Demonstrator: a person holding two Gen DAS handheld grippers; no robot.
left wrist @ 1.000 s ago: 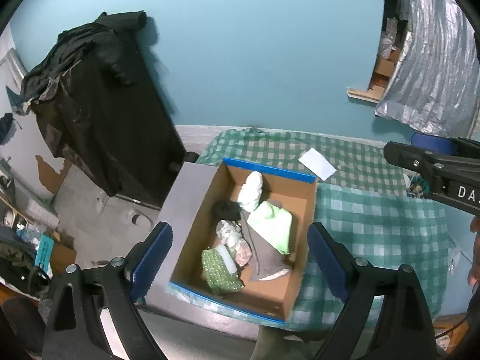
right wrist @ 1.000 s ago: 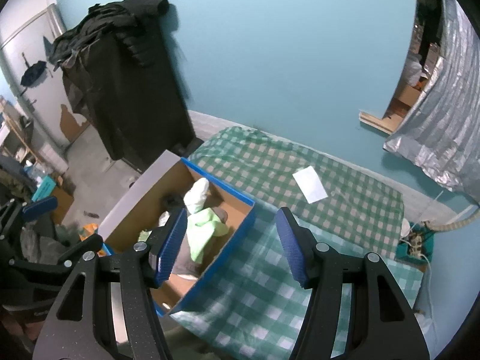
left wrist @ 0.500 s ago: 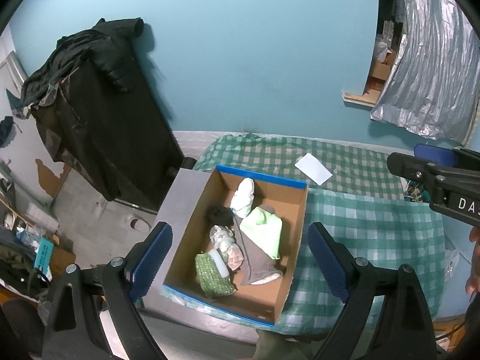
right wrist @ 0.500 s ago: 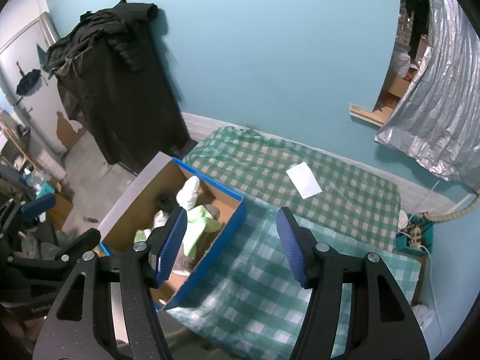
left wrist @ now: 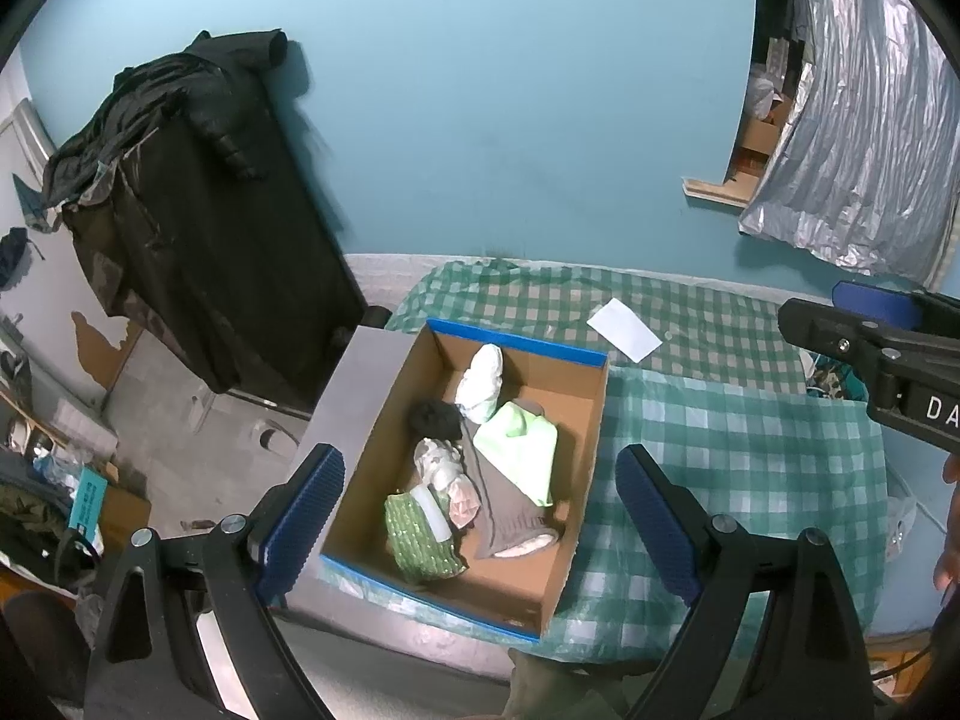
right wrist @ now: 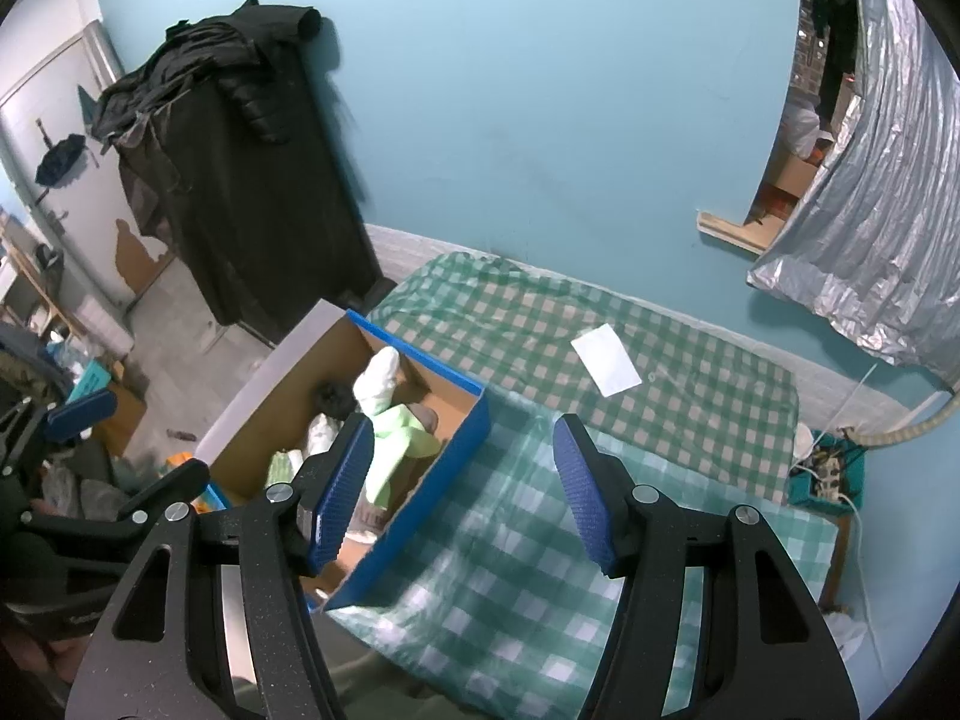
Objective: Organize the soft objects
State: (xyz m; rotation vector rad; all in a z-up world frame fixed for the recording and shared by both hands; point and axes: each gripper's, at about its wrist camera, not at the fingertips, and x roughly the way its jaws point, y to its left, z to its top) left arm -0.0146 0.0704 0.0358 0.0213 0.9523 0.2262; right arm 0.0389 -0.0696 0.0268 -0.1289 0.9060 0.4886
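Observation:
A cardboard box with a blue rim [left wrist: 591, 414] sits on the left end of a green checked cloth [left wrist: 738, 462]. It holds a white sock [left wrist: 480, 381], a black bundle [left wrist: 435, 418], a light green cloth [left wrist: 519, 450], a grey sock [left wrist: 510, 510] and a green patterned piece [left wrist: 420, 534]. My left gripper [left wrist: 480, 522] hovers high above the box, open and empty. My right gripper [right wrist: 462, 492] hangs open and empty above the box's blue right wall [right wrist: 420, 480] and the cloth [right wrist: 540, 570]. In the left wrist view the right gripper [left wrist: 864, 324] shows at the right edge.
A white paper [left wrist: 622, 330] lies on the cloth behind the box. A dark wardrobe draped with a black jacket [left wrist: 198, 228] stands at the left, a silver foil curtain [left wrist: 858, 138] at the right. A teal tray with a power strip [right wrist: 828, 474] sits beyond the cloth's right end.
Both views have only drifted a little; the box, its contents and the paper lie where they were. Both grippers stay open and empty.

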